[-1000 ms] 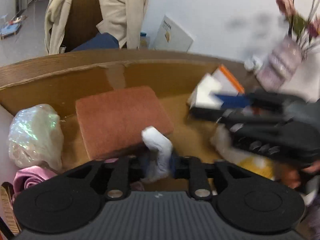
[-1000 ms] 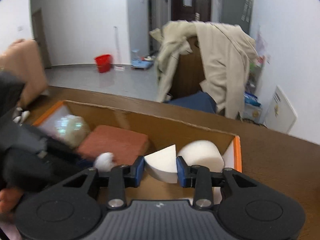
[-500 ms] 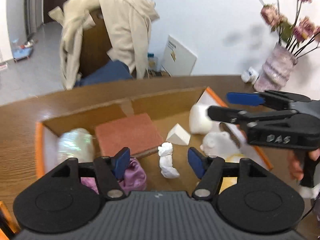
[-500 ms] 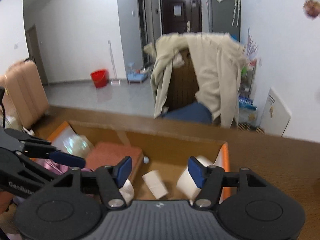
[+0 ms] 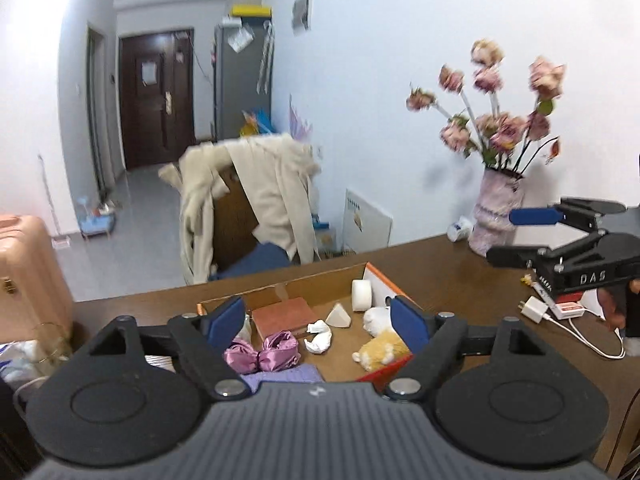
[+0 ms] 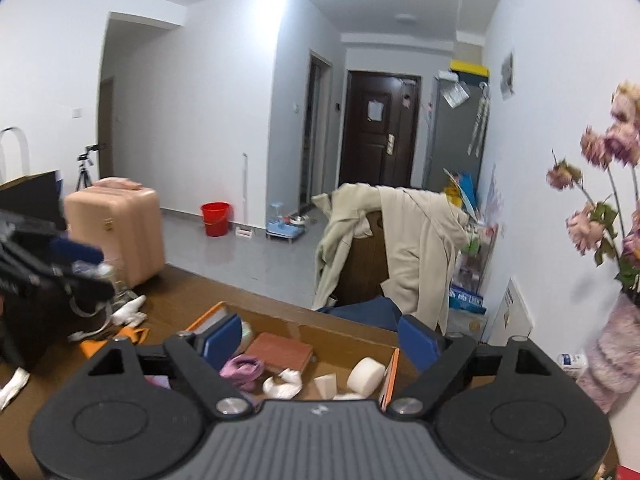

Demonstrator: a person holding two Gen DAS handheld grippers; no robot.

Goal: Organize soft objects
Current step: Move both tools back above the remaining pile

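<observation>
While both tools hang above the cardboard box (image 5: pixel 320 280) with nothing between their pads, the soft items lie loose on its floor, and I judge the sorting to be at or near its end. The left gripper (image 5: pixel 320 322) stands wide, its jaws having just been opening, and holds nothing; the right gripper (image 6: pixel 320 340) is likewise spread wide after opening and is empty. Inside the box I note a terracotta sponge block (image 5: pixel 286 318), a pink satin bow (image 5: pixel 262 354), a crumpled white cloth (image 5: pixel 320 338), a white foam wedge (image 5: pixel 339 316), a white foam cylinder (image 5: pixel 362 295), a white plush toy (image 5: pixel 376 316) and a yellow plush toy (image 5: pixel 382 352) near the front edge. Risks from here: the yellow plush sits close to the low front wall, so a careless sweep of either tool could drag it over the rim. The flower vase (image 5: pixel 496 216) stands on the wooden table (image 5: pixel 440 280) just beyond the right tool, and a wide swing that way could tip it. A white charger and cable (image 5: pixel 560 320) trail across the table and could snag a finger. More white scraps (image 6: pixel 128 312) lie outside the box on the left; whether they are soft items left unsorted I cannot tell.
</observation>
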